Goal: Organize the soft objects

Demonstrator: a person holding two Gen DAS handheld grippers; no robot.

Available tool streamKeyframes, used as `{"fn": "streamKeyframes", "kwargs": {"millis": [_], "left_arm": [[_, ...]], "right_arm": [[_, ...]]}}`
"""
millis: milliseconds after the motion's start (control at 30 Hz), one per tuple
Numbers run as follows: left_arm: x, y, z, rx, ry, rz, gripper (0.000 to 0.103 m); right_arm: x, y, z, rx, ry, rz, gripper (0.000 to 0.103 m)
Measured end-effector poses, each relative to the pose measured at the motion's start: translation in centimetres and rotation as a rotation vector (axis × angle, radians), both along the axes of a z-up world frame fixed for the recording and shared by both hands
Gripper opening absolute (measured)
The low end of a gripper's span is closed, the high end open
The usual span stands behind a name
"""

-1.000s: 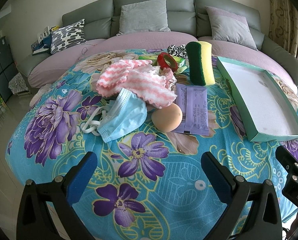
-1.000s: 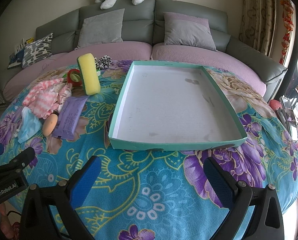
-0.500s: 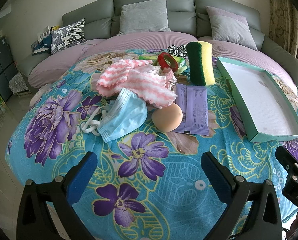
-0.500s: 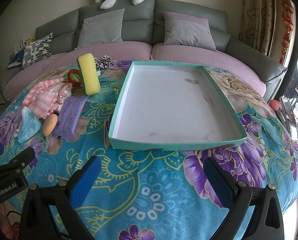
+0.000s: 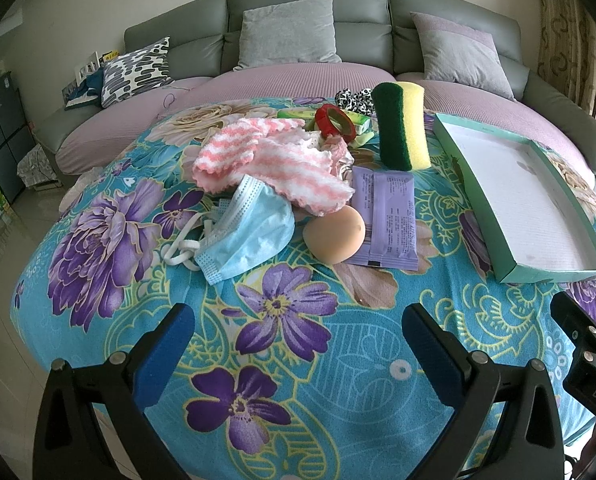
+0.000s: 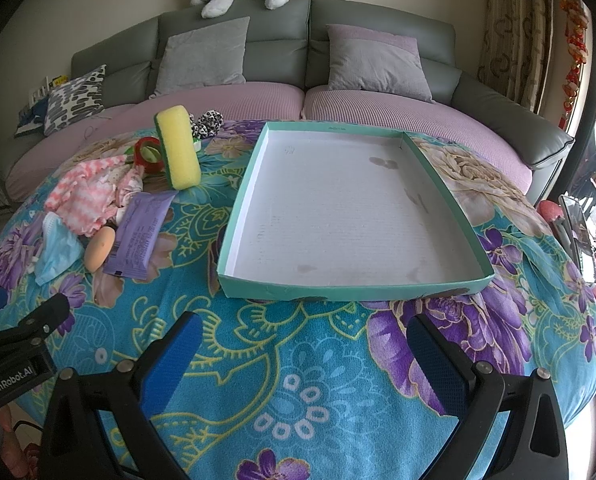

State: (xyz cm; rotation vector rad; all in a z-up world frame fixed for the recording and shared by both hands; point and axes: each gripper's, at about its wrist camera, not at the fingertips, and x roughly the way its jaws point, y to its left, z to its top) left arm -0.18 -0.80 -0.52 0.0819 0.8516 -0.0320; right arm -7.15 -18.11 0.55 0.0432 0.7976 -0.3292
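One pile of soft things lies at 12 o'clock from my left gripper [image 5: 298, 340]: one pink-and-white striped cloth [image 5: 270, 164], one blue face mask [image 5: 246, 232] at its 7 o'clock, one peach egg-shaped sponge [image 5: 335, 236], one purple packet [image 5: 385, 220] touching that sponge, one green-and-yellow sponge [image 5: 401, 126] standing upright, one red tape roll [image 5: 333, 122] and one spotted scrunchie [image 5: 353, 100]. One teal tray [image 6: 349, 286] sits at 12 o'clock from my right gripper [image 6: 303, 350], with nothing in it. I hold both grippers spread wide, gripping nothing, over the flowered blanket [image 5: 278, 360]. Behind stands one grey sofa [image 6: 258, 32] with three cushions.
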Motion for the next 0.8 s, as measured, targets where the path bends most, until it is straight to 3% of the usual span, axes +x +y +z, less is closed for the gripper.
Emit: {"fn": "streamKeyframes", "kwargs": {"millis": [500,667,800], "left_arm": [[0.0,0.1,0.0,-0.007,0.004,0.0,0.103],[0.6,2.2,0.9,-0.069,0.01,0.016,0.103],[2.2,4.8,2.1,-0.087,0.016,0.054,0.103]], "right_arm": [[0.0,0.0,-0.1,0.008,0.002,-0.001,0.103],[0.2,-0.7,0.4,0.039,-0.006,-0.013,0.103],[1.0,-0.9,2.6,0.052,-0.042,0.023,0.103]]}}
